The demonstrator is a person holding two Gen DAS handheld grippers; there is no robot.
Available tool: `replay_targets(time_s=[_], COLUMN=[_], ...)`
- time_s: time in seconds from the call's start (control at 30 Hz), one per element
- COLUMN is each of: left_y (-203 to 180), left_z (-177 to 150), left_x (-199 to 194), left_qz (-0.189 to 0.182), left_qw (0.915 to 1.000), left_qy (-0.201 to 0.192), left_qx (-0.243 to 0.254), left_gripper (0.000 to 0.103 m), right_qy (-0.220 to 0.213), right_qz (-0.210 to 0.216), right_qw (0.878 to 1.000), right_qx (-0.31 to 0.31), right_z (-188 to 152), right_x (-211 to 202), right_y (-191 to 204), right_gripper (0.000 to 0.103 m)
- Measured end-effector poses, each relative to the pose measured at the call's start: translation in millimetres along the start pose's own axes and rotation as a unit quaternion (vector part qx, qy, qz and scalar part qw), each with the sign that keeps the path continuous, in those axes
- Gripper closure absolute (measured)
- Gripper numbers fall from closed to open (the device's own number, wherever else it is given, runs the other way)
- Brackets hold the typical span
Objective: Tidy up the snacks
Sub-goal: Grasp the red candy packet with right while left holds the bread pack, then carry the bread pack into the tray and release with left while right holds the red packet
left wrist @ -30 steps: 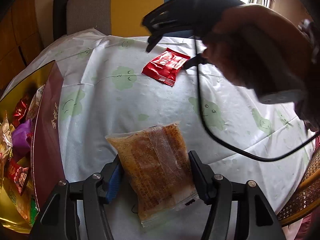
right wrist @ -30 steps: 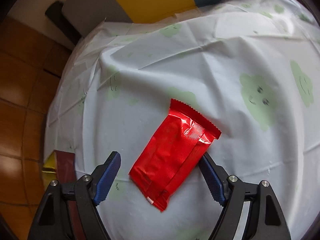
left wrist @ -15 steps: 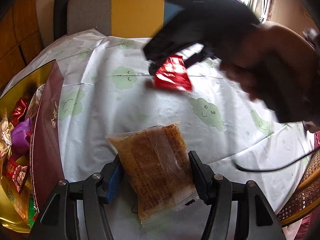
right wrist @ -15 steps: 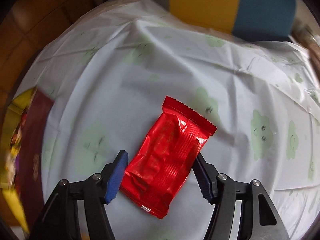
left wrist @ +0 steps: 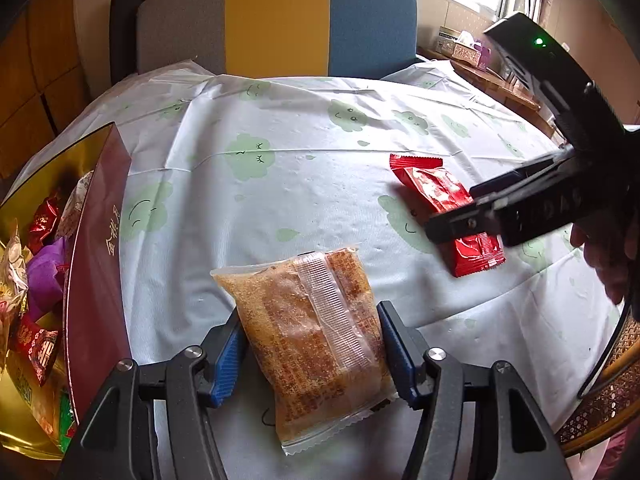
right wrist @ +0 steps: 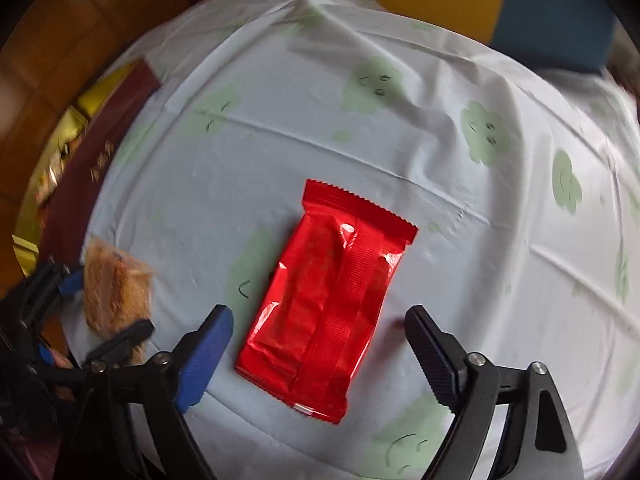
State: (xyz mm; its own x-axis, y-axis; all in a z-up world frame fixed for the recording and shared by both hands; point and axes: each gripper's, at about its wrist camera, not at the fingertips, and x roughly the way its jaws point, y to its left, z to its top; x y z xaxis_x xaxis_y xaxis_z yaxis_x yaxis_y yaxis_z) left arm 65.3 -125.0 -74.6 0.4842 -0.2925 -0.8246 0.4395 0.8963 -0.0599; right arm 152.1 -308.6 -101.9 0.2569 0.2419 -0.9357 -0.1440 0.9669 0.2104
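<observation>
Between the left tongs, whose pads press both long edges, sits a clear packet of brown snack on the cloud-print bench. Farther right, the red packet lies flat between the right tongs, which have just been opening and stand clear of it. At the far left, a gold-lined box holds wrapped sweets.

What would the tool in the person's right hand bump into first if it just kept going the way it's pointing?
Most likely the red snack packet. The right tool points steeply down with its jaws standing open on either side of the packet, not touching it. Under the packet lies only the tablecloth. Exact height above it is unclear.
</observation>
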Motion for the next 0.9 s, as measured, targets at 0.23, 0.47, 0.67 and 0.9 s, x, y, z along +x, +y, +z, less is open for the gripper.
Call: replay_targets(time_s=[0.23,0.47,0.67,0.9], left_y=[-1.8,-4.4,-4.2,5.1], left_z=[1.2,3.3,5.0,14.7], left_x=[1.1,0.7,-6.1,-46.5], left_qz=[0.008,0.016,0.005,-0.028], left_qw=[1.0000,0.9998,0.9998,0.9994], left_qy=[0.003,0.009,0.021,-0.008], left_qx=[-0.001,0.005,0.001,-0.017], left_gripper=[0.040,0.041,0.041,0.041], right_qy=[-0.046,-0.050,-0.054,-0.054], right_qz=[-0.042,-0.075,-0.087,-0.086], right_qw=[0.998,0.996,0.995,0.995], right_qx=[0.030,-0.006,-0.019,-0.023], right_z=[-14.9,-19.3,-17.7,-17.4], right_x=[-13.0,-2.9,0.5,2.9], right_y=[0.5,16.1,22.3,20.2], right_gripper=[0.047,0.052,0.052,0.051])
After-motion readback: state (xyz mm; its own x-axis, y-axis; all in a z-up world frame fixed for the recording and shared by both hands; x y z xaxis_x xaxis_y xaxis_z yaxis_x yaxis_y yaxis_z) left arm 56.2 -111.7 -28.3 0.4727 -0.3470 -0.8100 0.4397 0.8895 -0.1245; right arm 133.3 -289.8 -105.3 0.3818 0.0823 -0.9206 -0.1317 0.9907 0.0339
